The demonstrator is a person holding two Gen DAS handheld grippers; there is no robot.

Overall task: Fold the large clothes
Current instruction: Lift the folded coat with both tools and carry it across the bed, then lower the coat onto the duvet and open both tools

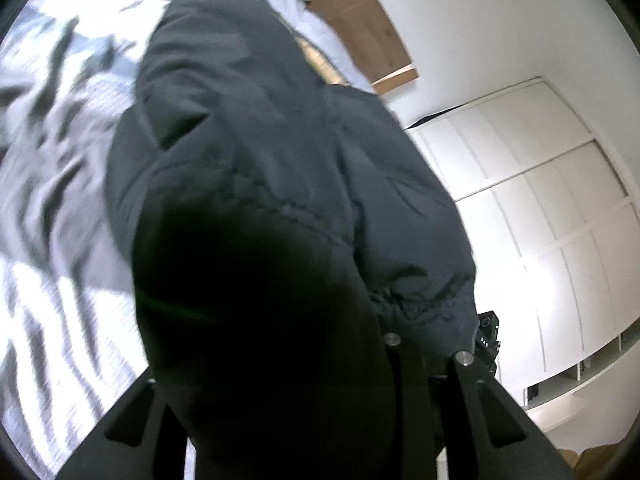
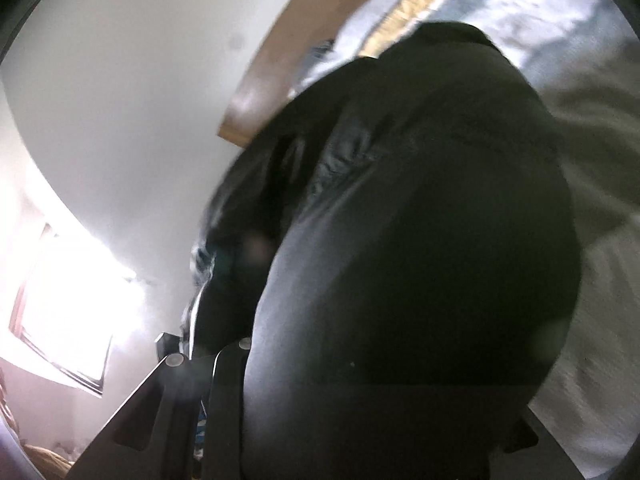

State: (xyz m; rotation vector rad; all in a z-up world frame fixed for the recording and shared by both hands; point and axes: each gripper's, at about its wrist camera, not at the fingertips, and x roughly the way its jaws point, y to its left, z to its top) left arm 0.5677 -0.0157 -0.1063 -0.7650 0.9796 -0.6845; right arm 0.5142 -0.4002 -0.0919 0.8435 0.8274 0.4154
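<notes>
Jacket dark, puffy, lifted over bed, bulging across both views, left gripper jaws narrow, pinching its hem, right gripper likewise nipped on fabric, pads hidden.

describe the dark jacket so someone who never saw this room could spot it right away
Find the bed with the grey-and-white patterned cover, set against a wooden headboard. Over it hangs the jacket, a big padded garment filling the middle of both views. It is the only dark, plain, puffy thing there; the bedding around it is pale.
</notes>
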